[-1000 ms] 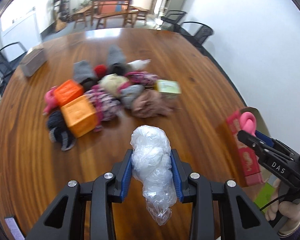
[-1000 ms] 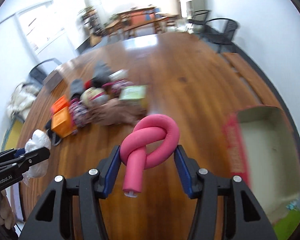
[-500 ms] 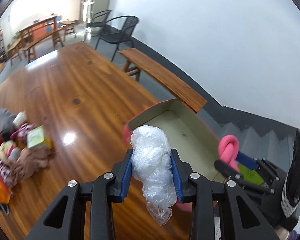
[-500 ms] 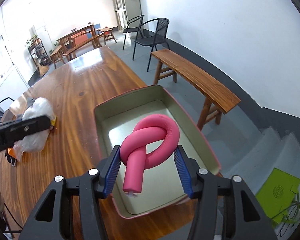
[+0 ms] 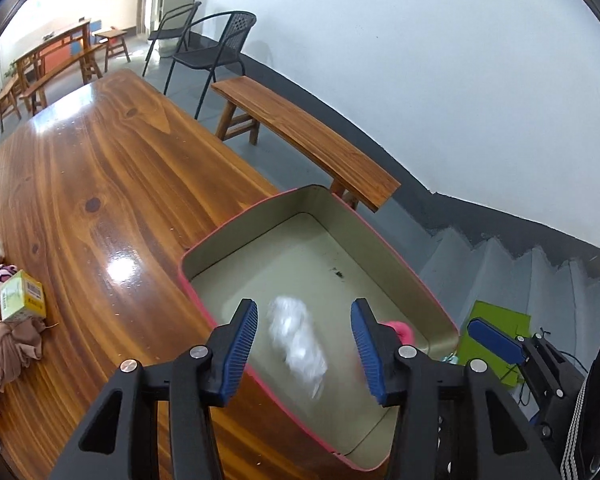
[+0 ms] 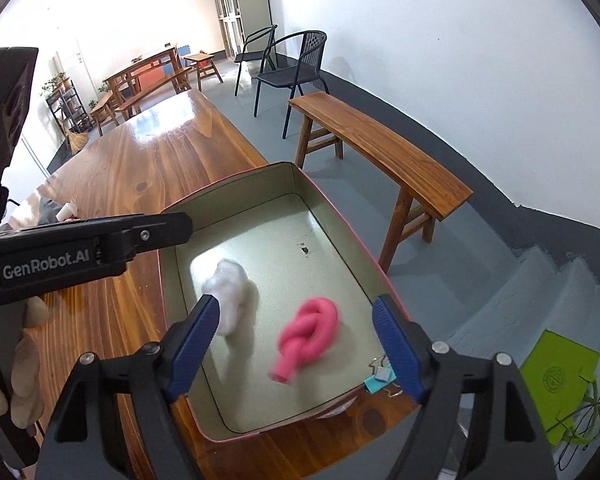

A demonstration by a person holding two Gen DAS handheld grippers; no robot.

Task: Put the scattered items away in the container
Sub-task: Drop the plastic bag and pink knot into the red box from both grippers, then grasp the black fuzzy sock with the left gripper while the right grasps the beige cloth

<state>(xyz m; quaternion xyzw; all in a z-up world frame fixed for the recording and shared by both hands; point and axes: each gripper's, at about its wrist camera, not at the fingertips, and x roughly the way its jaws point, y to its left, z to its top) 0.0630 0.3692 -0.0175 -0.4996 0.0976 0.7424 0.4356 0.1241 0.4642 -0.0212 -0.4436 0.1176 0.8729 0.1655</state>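
A red tin box (image 5: 256, 208) (image 6: 228, 182) with a beige inside stands at the table's corner. My left gripper (image 5: 304, 350) is open above it, and a crumpled clear plastic bag (image 5: 298, 338) (image 6: 230, 286) is blurred, dropping free into the box. My right gripper (image 6: 296, 344) is open above the box too. A knotted pink foam tube (image 6: 308, 332) falls blurred between its fingers; a bit of it shows in the left wrist view (image 5: 400, 328). Neither gripper holds anything.
A pile of cloth items with a green carton (image 5: 20, 294) lies on the wooden table (image 5: 100, 168) at the left. A wooden bench (image 6: 380, 148) and stairs are beyond the table edge. A binder clip (image 6: 382, 376) lies by the box's near corner.
Both grippers have opened over the box. The plastic bag has left the left gripper and the pink tube has left the right one; both are dropping into the box.
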